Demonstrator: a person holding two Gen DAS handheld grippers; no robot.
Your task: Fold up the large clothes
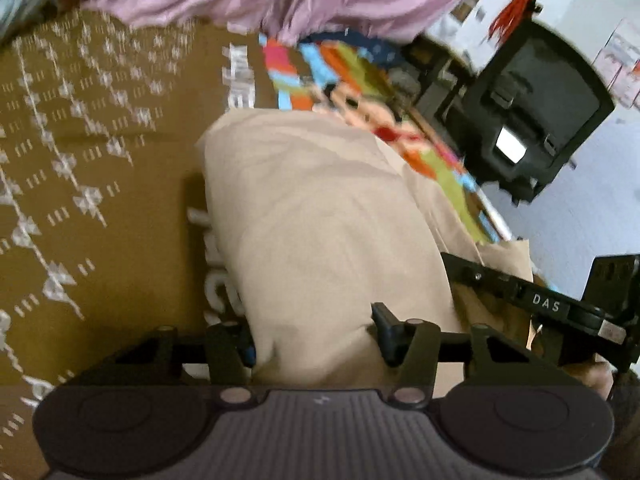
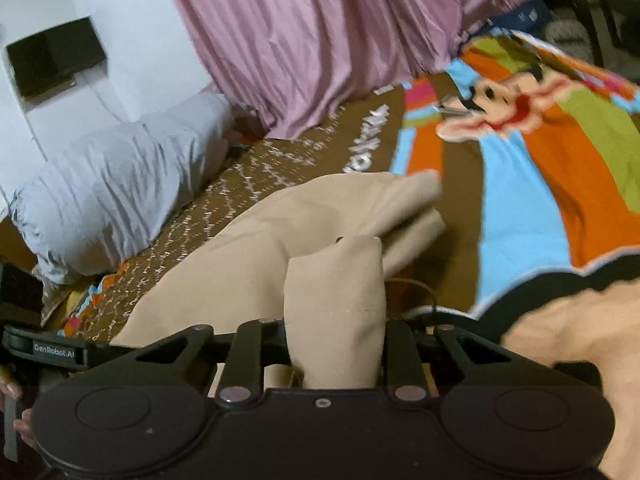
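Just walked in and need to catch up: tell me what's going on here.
A person is folding a beige garment on a patterned bedspread, with tongs in each hand. The right tongs are clamped on a bunched fold of the cloth. The left tongs have beige cloth between their fingers, but whether they pinch it is unclear. A pink curtain hangs behind, with a grey pillow beside it.
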